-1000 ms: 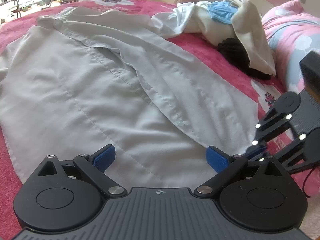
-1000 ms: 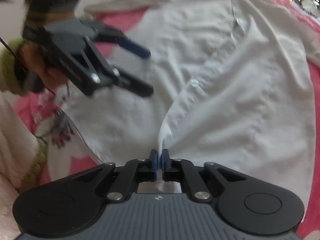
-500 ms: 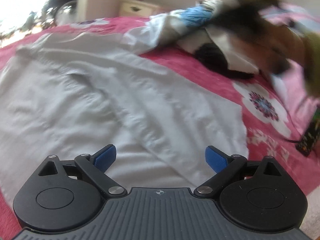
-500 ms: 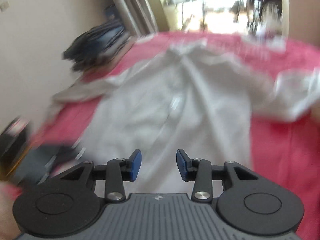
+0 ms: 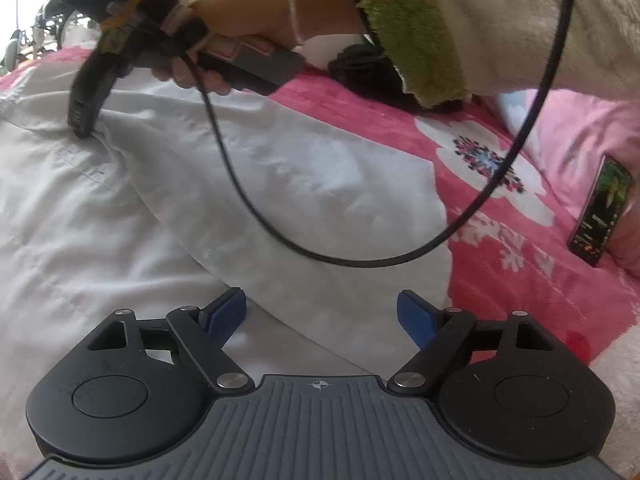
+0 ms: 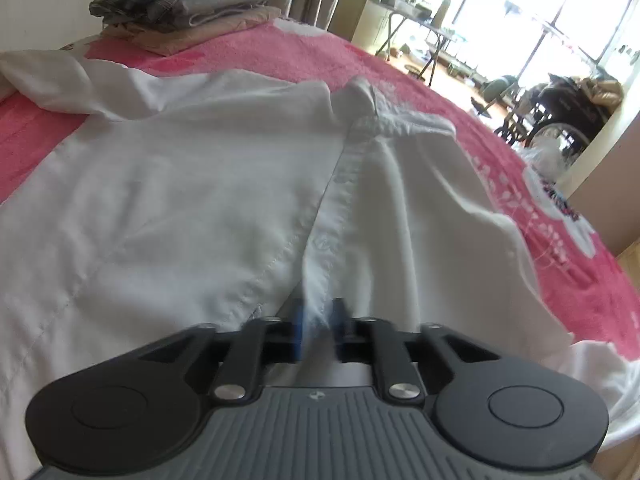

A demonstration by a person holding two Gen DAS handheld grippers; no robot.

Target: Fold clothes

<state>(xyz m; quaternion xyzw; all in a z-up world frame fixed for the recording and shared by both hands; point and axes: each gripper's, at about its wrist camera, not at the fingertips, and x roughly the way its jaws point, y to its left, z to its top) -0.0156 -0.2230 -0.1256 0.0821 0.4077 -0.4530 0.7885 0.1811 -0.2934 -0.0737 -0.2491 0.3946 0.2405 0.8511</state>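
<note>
The white shirt (image 6: 200, 200) lies spread front-up on a bed covered by a pink flowered blanket (image 5: 500, 208); its button strip (image 6: 344, 184) runs up the middle to the collar (image 6: 368, 100), and one sleeve (image 6: 52, 84) trails off to the left in the right wrist view. The right gripper (image 6: 318, 330) points down at the middle of the shirt; its blue pads (image 6: 297, 328) are blurred and drawn close together with a ridge of the button strip pinched up between them, so the jaws are clamped on the shirt. In the left wrist view the same tool shows from the side, held in the person's right hand (image 5: 208, 68), its tips (image 5: 80, 128) pressed into the cloth; a black cable (image 5: 280, 236) hangs from it in a loop above the shirt; the wrist wears a thin bangle (image 5: 292, 8) and a fluffy cream sleeve with a green cuff (image 5: 404, 32). The left gripper (image 5: 320, 314) hangs over the lower hem of the shirt; its jaws stand wide apart and are closing, with only flat cloth below them and nothing gripped. A phone (image 5: 600, 212) lies at the right edge of the bed; a pile of folded clothes (image 6: 180, 4) sits at the far corner by the curtain; a dark bundle (image 5: 372, 72) lies under the sleeve.
</note>
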